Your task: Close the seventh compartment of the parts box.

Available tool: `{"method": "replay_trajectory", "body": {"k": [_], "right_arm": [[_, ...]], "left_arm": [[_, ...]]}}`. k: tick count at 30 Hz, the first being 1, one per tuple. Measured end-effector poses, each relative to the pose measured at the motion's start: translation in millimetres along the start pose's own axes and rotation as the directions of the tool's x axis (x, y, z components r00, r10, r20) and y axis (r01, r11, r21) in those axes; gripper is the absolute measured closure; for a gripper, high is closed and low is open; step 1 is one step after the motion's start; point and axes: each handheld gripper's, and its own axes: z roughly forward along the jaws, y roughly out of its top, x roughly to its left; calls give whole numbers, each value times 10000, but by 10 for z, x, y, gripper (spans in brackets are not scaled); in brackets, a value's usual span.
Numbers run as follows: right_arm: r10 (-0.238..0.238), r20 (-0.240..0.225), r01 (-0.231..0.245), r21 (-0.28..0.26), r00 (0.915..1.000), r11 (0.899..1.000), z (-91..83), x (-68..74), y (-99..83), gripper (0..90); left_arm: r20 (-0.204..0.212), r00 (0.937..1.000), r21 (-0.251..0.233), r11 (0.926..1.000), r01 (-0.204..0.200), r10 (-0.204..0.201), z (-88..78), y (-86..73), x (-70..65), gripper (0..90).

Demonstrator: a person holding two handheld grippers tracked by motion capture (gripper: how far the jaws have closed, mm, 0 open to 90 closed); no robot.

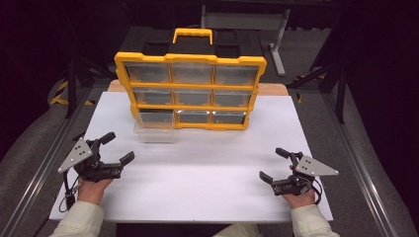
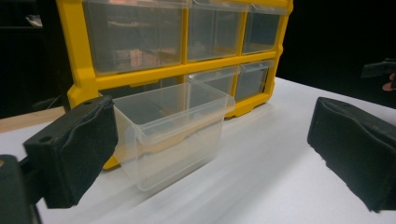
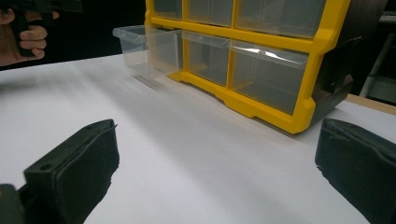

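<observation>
A yellow organiser point(image 1: 190, 89) with clear drawers in three rows stands at the back of the white table point(image 1: 197, 173). Its bottom-left drawer point(image 1: 155, 127) is pulled out toward me; the same clear drawer point(image 2: 173, 130) sits empty just ahead of my left jaws, and it shows far left as the drawer point(image 3: 144, 46) in the right gripper view. My left gripper point(image 1: 117, 147) hovers open at the table's left, short of the drawer. My right gripper point(image 1: 274, 165) is open at the right, with nothing between its jaws.
The organiser's yellow carry handle point(image 1: 192, 34) rises behind it. A wooden table edge point(image 1: 272, 89) shows past the white sheet. Metal frame legs point(image 1: 279, 44) stand beyond. Dark floor and rails flank both sides.
</observation>
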Motion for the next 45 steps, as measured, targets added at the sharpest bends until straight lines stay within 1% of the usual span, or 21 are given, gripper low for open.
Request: {"method": "replay_trajectory", "body": {"k": [3,4,5,6,8,10,12,15,17,22,28,31,32,34,36,37,38,39,43,44,45], "right_arm": [[-69,36,70,-94,10000,9999,-26,6,10,0],[-82,67,82,-77,9999,9999,-32,8,12,0],[-86,64,86,-75,9999,9999,-32,8,12,2],[-91,91,92,-39,9999,10000,-32,11,12,2],[-105,85,105,-36,9999,9999,-28,15,10,2],[-123,85,123,-9,9999,9999,-28,17,8,2],[-87,107,87,20,9999,10000,-35,13,4,2],[-40,104,40,-21,9999,10000,-40,8,0,2],[-31,98,32,-40,9999,10000,-43,10,1,2],[38,1,-38,-135,10000,9999,-48,7,3,4],[82,-38,-83,-120,10000,9999,-45,9,3,5],[91,-27,-91,-124,10000,9999,-45,9,3,5],[91,-12,-91,-113,10000,9999,-44,10,3,5],[95,-7,-95,-95,10000,9999,-43,10,3,5],[74,4,-74,-103,10000,9999,-44,13,3,5],[67,5,-67,-111,10000,9999,-47,12,4,5],[75,-11,-75,-121,10000,9999,-49,9,3,6],[84,-13,-84,-126,10000,9999,-50,8,2,6],[89,-27,-90,-117,10000,9999,-48,4,0,6],[89,-27,-90,-117,10000,9999,-48,4,0,6],[94,-38,-94,-106,9999,9999,-45,4,0,7]], "left_arm": [[142,9999,69,10000,45,-46,27,44,12,120],[119,9999,151,9999,18,-20,26,51,15,191],[-59,10000,199,9998,58,-57,27,56,9,318],[-116,9999,331,9994,87,-83,35,59,13,485],[-12,9993,841,9958,373,-374,68,66,34,755],[104,9981,986,9933,594,-607,90,67,54,893],[190,9953,970,9910,927,-949,122,74,78,894],[146,9934,843,9901,1126,-1142,152,93,104,894],[468,9892,848,9873,1346,-1389,180,114,131,893],[667,9936,1498,9854,809,-917,243,200,133,894],[767,9943,2055,9770,568,-740,294,255,136,894],[824,9937,2606,9640,520,-759,359,250,126,894],[824,9937,2606,9640,520,-759,359,250,126,894],[851,9938,3086,9503,419,-715,412,224,115,894],[808,9946,3395,9400,335,-646,453,195,111,894],[800,9943,3523,9352,375,-700,477,177,106,894],[800,9943,3523,9352,375,-700,477,177,106,894],[816,9939,3779,9251,385,-747,509,153,103,894],[864,9928,4273,9033,382,-829,573,110,108,894],[864,9928,4273,9033,382,-829,573,110,108,894],[818,9923,4431,8952,472,-928,607,85,111,894]]}}
